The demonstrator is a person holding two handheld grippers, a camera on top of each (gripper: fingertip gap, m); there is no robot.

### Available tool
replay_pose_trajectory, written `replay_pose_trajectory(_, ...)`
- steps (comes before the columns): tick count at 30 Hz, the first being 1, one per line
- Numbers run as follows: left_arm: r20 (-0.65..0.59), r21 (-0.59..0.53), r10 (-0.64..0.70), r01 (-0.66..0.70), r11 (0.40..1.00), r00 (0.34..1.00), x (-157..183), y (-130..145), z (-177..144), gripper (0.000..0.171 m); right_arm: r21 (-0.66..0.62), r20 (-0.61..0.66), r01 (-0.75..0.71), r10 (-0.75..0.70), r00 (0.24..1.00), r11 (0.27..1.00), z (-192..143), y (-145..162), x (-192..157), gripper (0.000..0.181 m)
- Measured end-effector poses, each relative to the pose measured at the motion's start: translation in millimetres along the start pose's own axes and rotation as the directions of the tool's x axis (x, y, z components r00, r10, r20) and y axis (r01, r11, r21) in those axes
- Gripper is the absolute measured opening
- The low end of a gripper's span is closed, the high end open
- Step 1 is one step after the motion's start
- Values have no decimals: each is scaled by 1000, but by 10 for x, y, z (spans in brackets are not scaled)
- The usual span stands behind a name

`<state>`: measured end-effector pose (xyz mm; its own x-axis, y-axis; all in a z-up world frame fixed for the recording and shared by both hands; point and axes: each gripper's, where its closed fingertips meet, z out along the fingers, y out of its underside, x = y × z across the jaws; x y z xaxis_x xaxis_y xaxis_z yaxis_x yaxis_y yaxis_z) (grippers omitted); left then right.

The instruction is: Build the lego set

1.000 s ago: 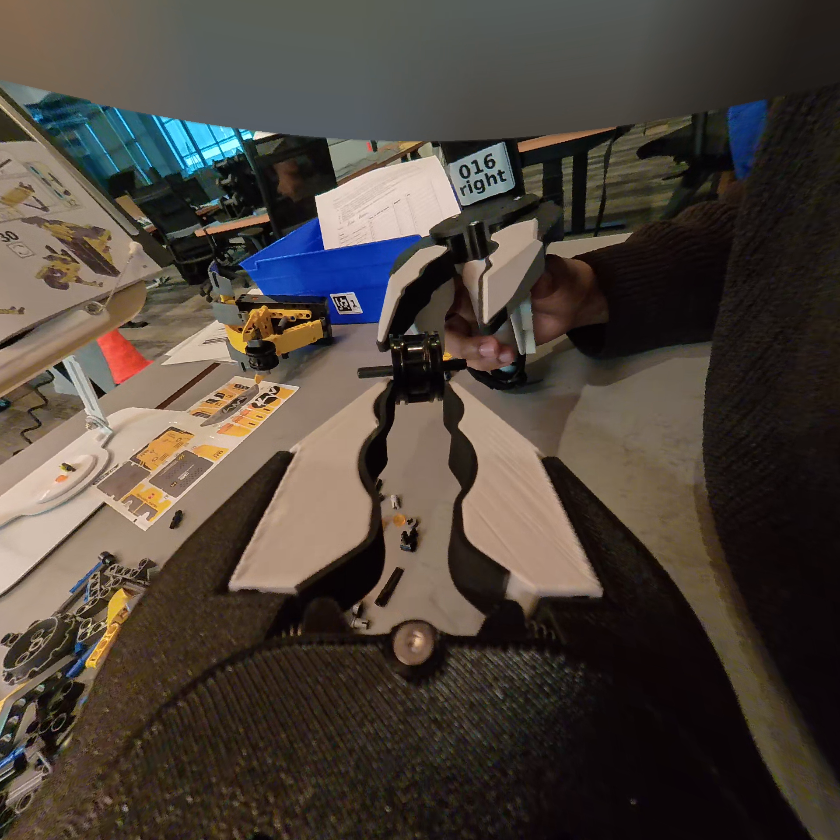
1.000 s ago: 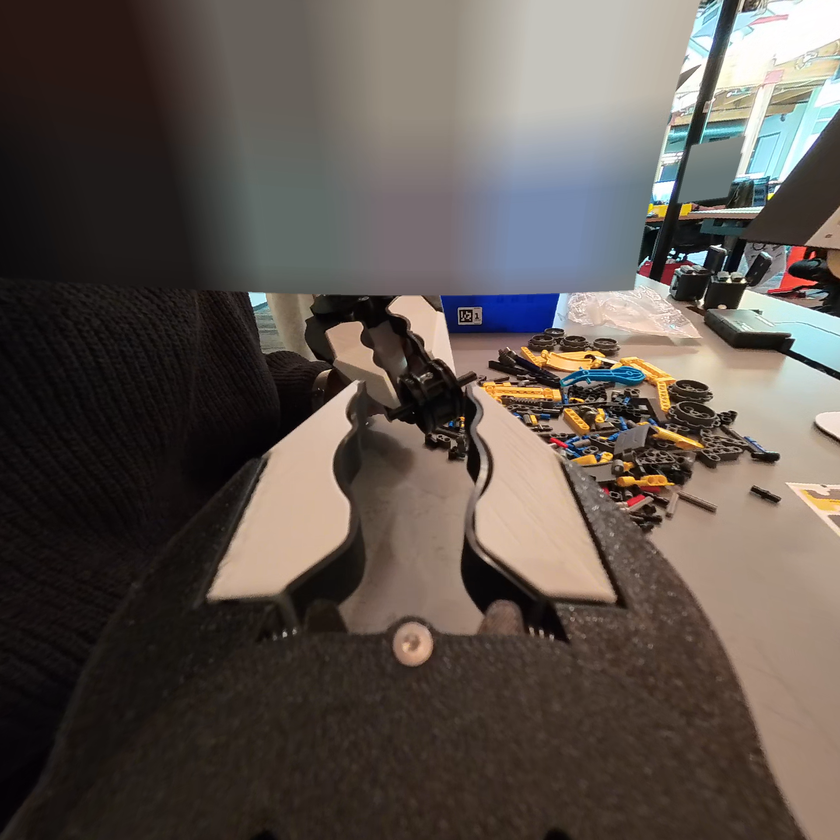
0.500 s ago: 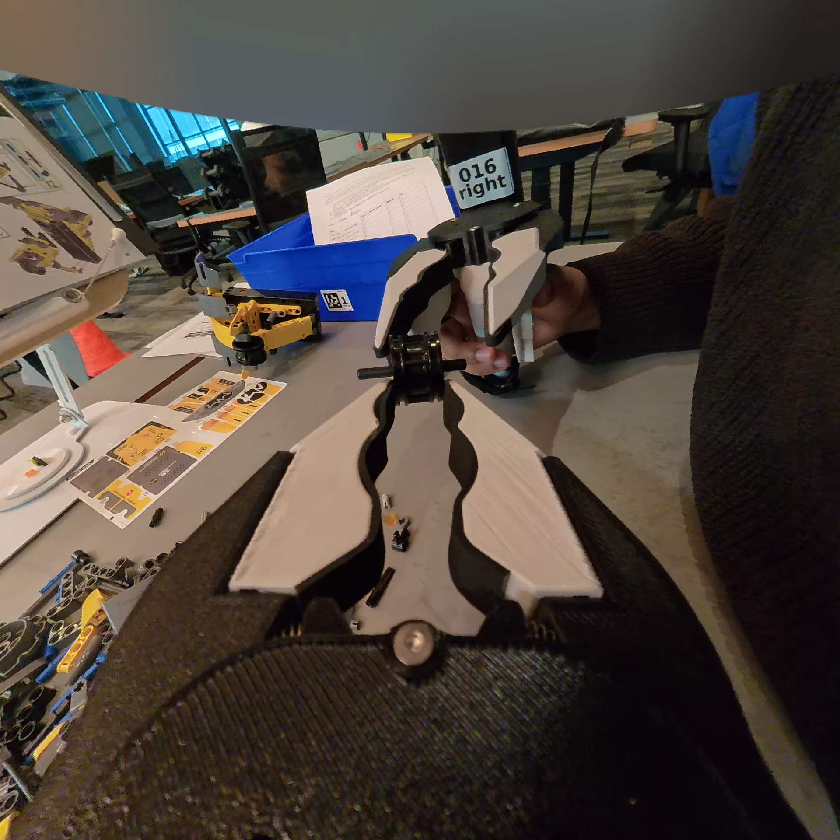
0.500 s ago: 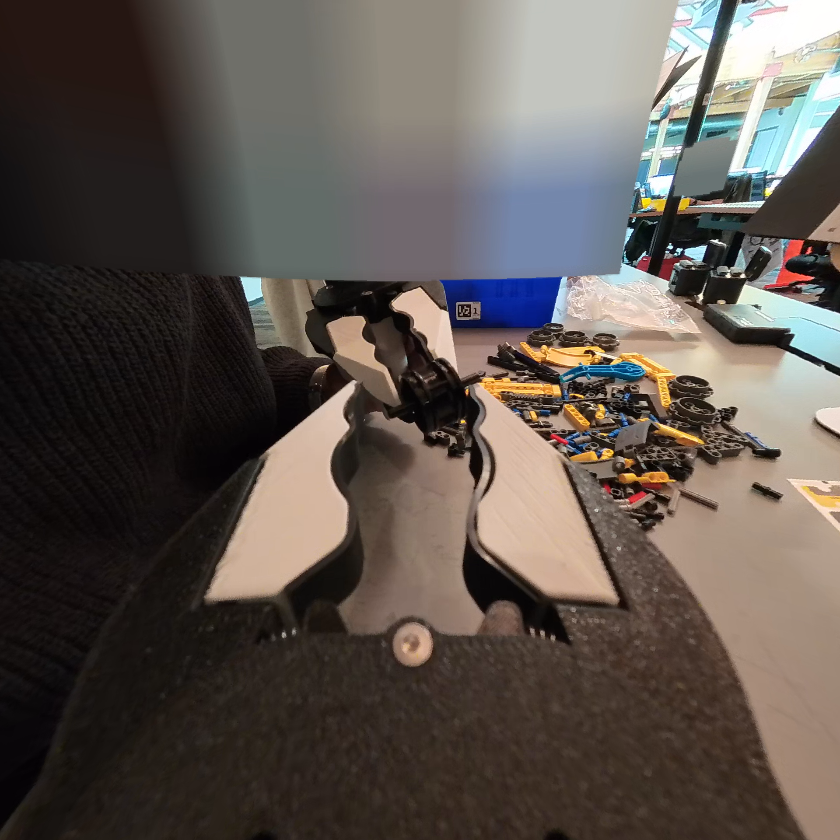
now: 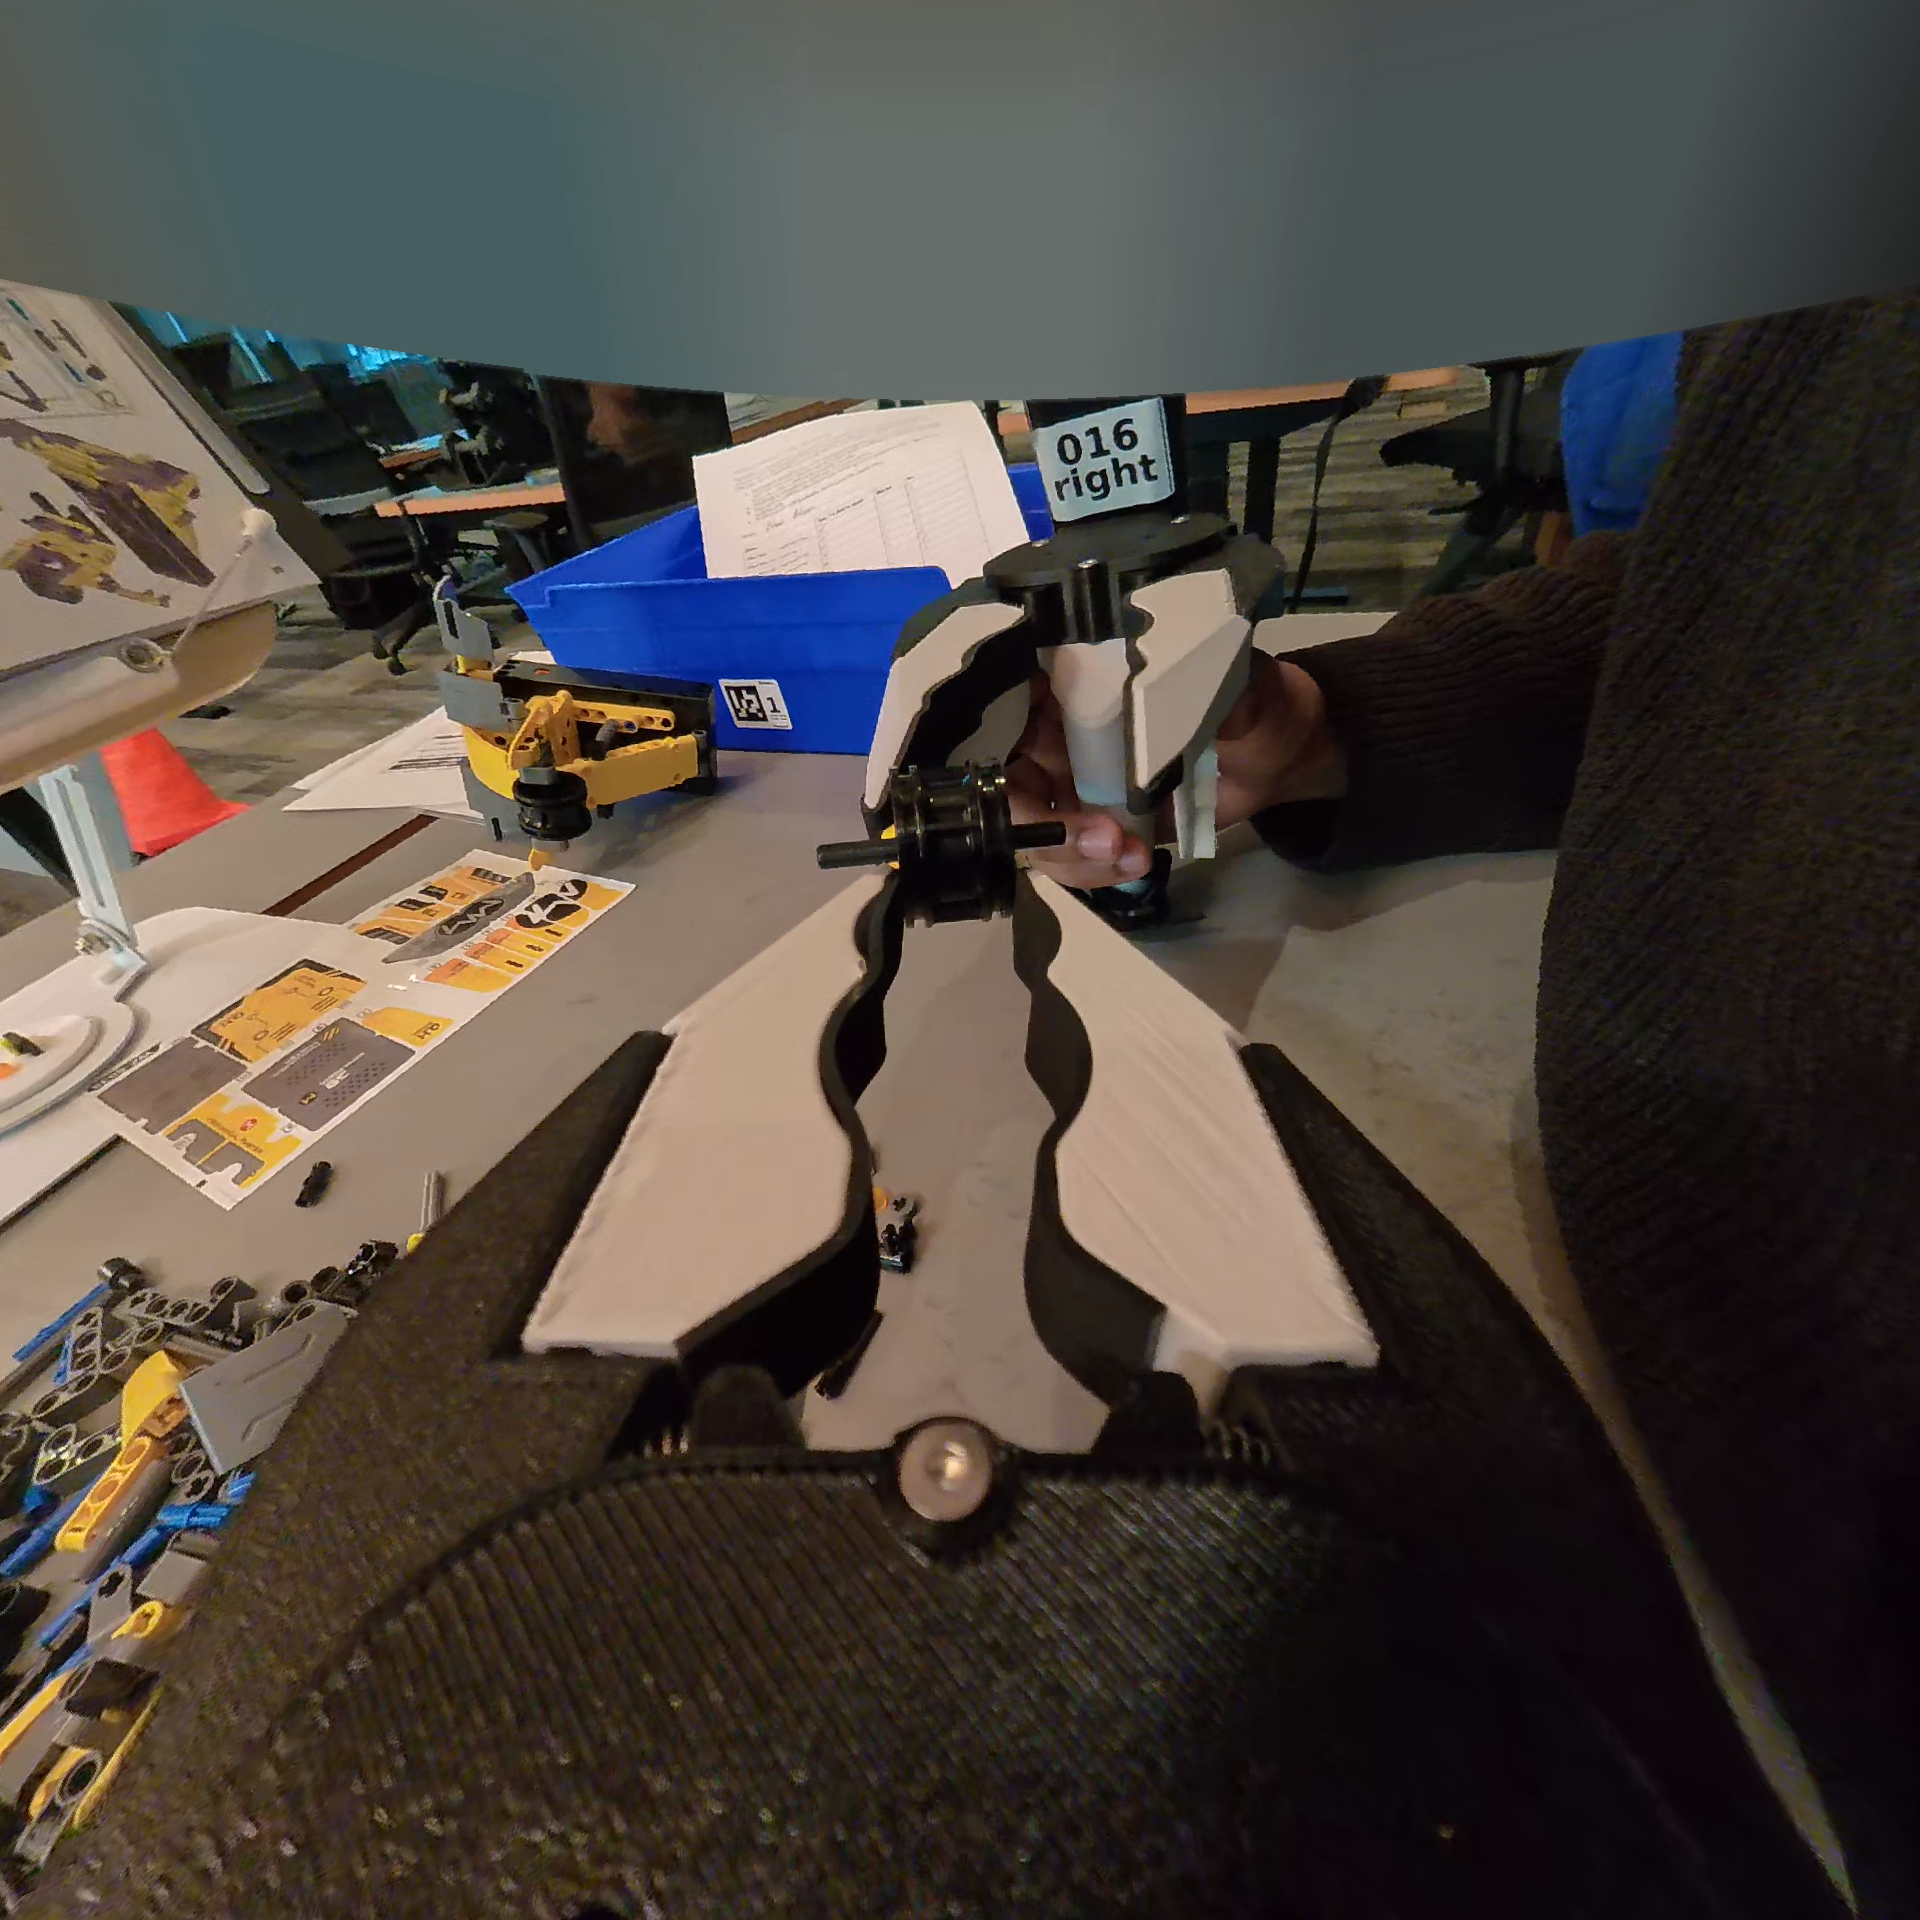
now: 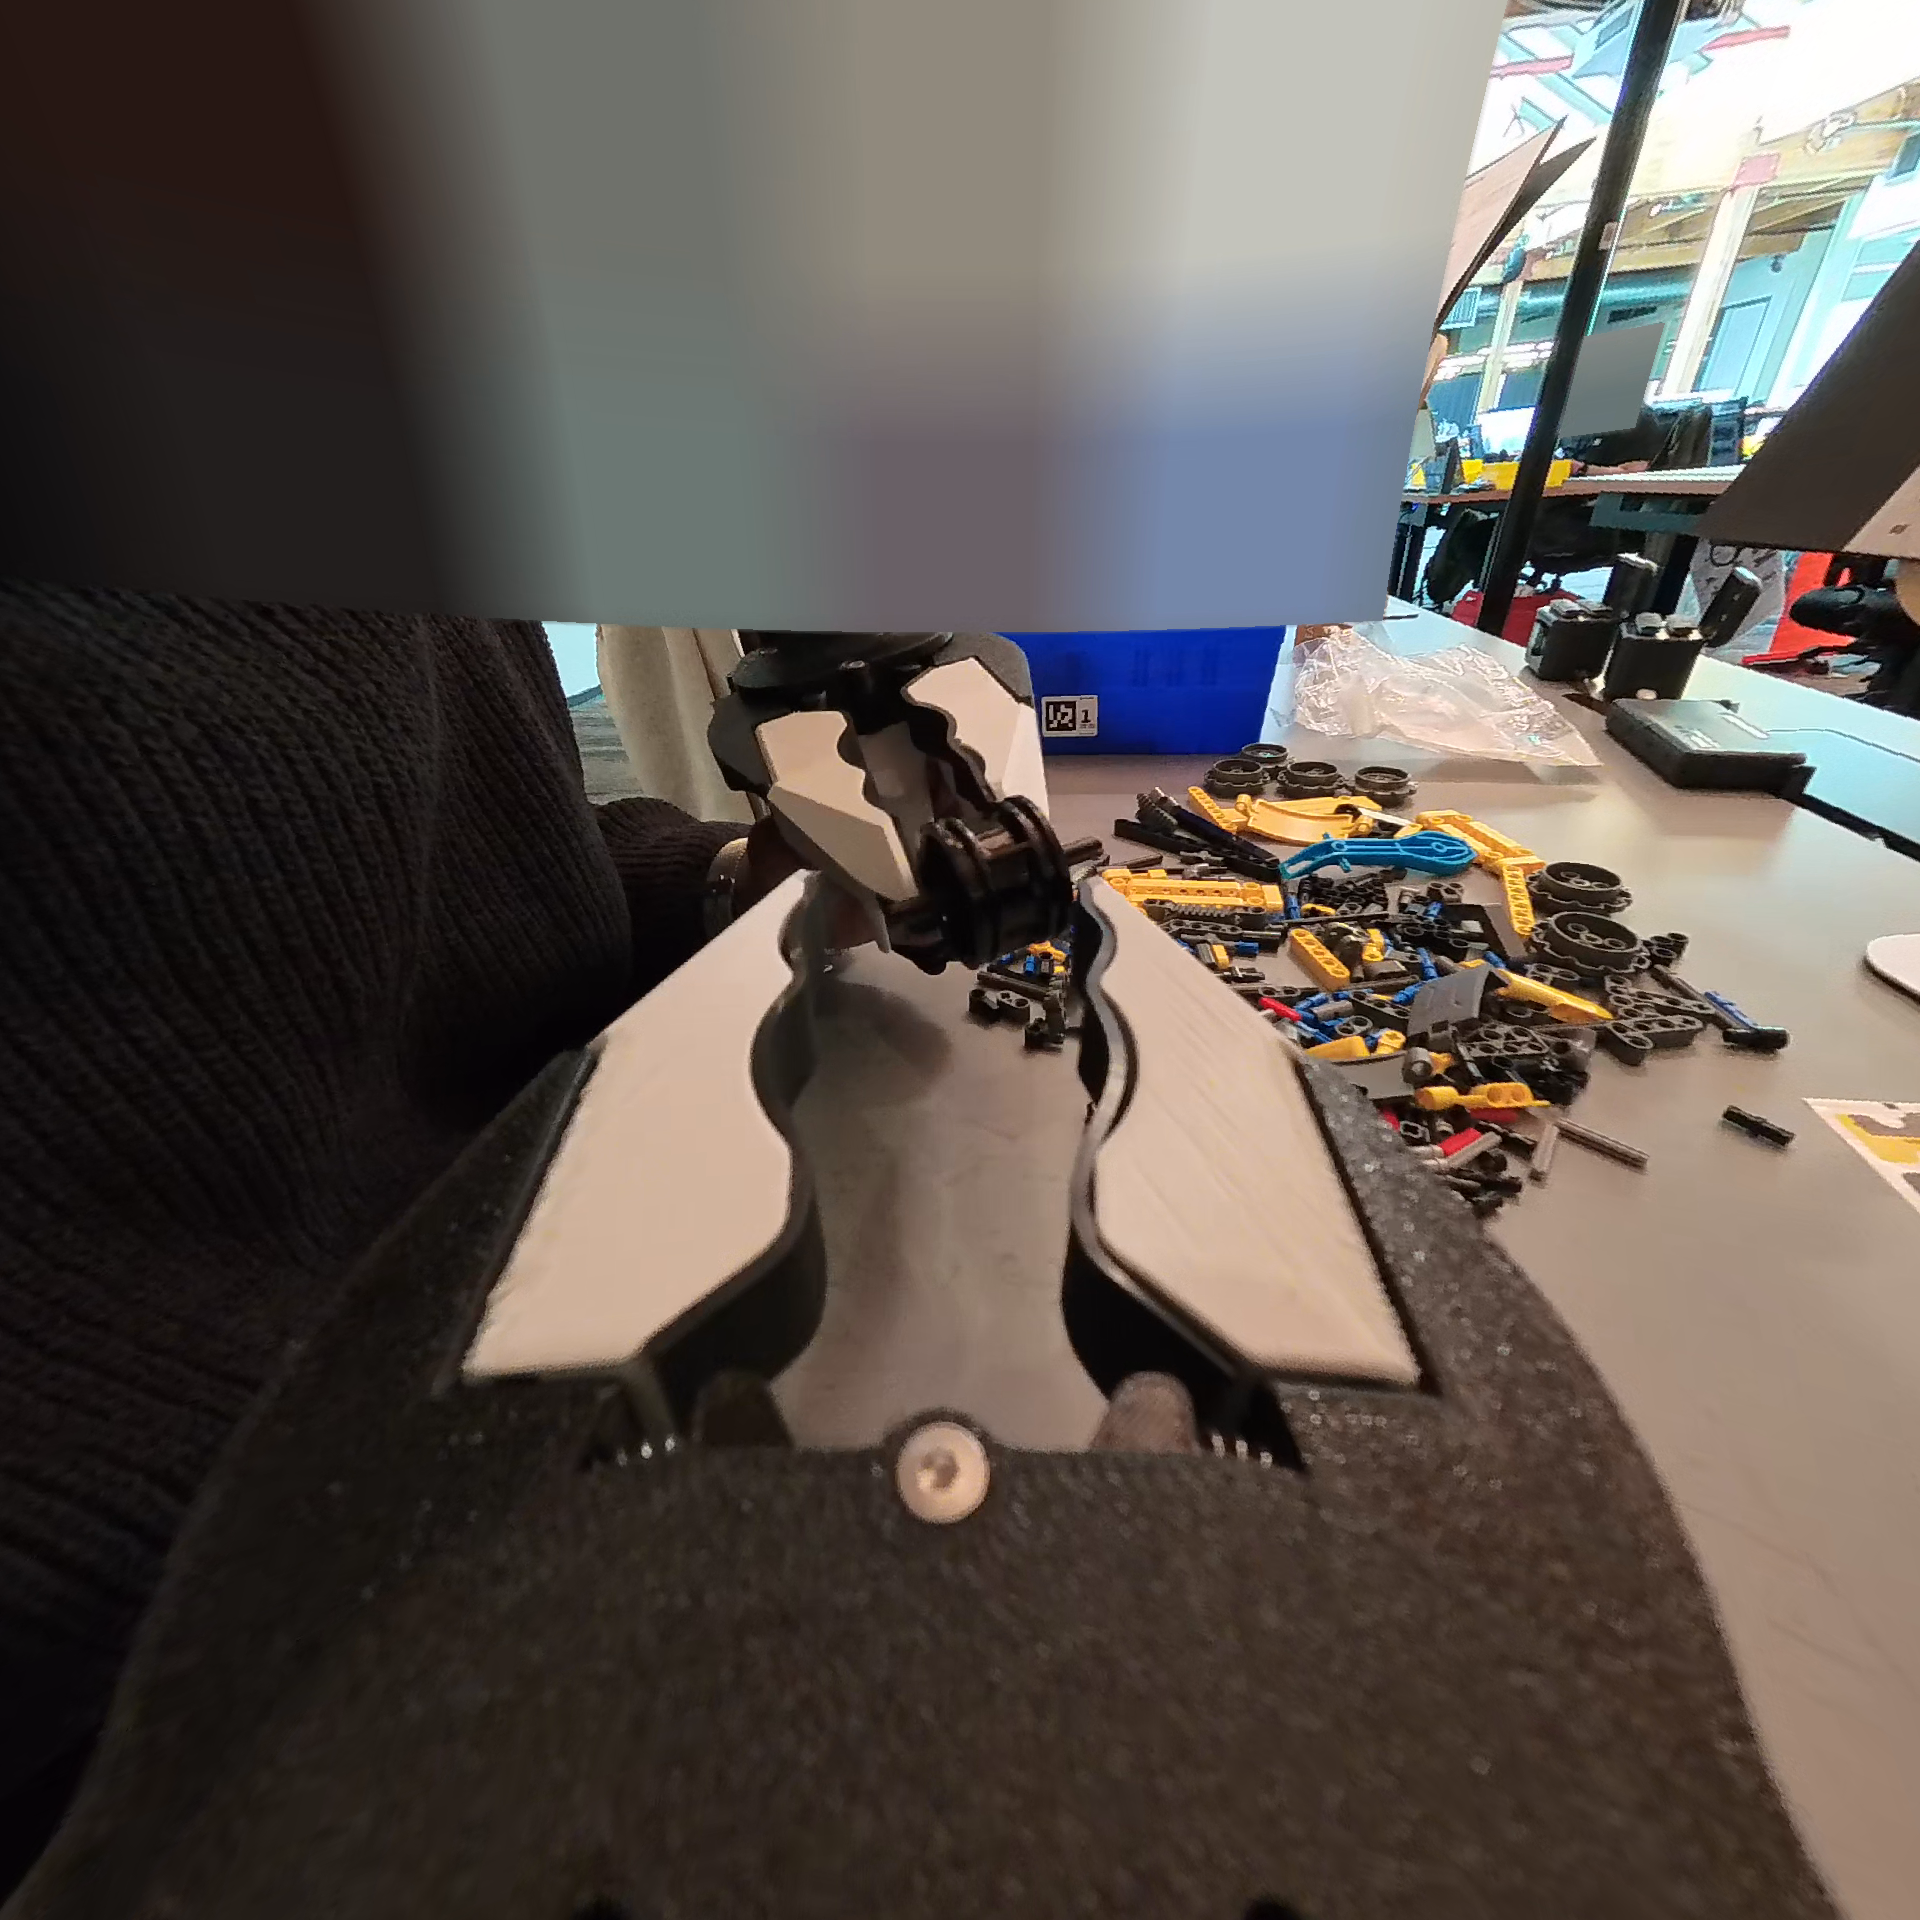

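Two tools on one black wheel hub (image 5: 951,842) with axle, above the table (image 5: 675,914): clamped in left tool (image 5: 956,894) tips as before, right tool (image 6: 943,888) fingers apart around it, barely shifted.

1. A white label with two lines of black print (image 5: 1103,462) stands on top of the right gripper (image 5: 1039,821).
2. A small black-and-white square code tag with a digit (image 5: 755,703) sits on the front wall of the blue bin (image 5: 665,634).
3. A printed form sheet (image 5: 852,494) stands in the bin, its print too small to read.
4. An instruction booklet (image 5: 94,499) on a stand shows model pictures.
5. A yellow and grey sticker sheet (image 5: 343,1029) lies on the table, its marks too small to read.
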<state>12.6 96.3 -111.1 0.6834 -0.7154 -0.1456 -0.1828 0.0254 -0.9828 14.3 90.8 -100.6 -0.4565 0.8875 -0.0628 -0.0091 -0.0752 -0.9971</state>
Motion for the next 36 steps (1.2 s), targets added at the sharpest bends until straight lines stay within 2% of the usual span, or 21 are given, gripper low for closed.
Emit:
replay_pose_trajectory(22,-10,-5,-44,44,999,999,-17,17,2,17,-9,-11,-1,0,1000,1000,-1,22,-1,49)
replay_pose_trajectory(24,6,-11,-67,67,998,998,-61,33,1,17,-7,-45,18,-18,999,1000,-8,12,40,51)
replay_pose_trajectory(26,34,-23,-126,127,992,991,-153,82,-2,17,-17,-155,79,-80,985,997,-48,-7,178,55)
replay_pose_trajectory(28,47,-30,-225,227,973,973,-245,144,-4,17,-79,-293,185,-200,935,980,-111,-7,343,61)
replay_pose_trajectory(30,32,-37,-340,341,939,940,-293,206,8,18,-196,-391,305,-359,847,932,-145,25,449,61)
replay_pose_trajectory(33,10,-16,-474,474,880,880,-347,231,20,18,-385,-409,470,-603,685,794,-93,123,457,55)
replay_pose_trajectory(36,-28,-18,-552,552,834,833,-348,252,23,18,-460,-403,596,-753,520,658,-45,145,394,42)
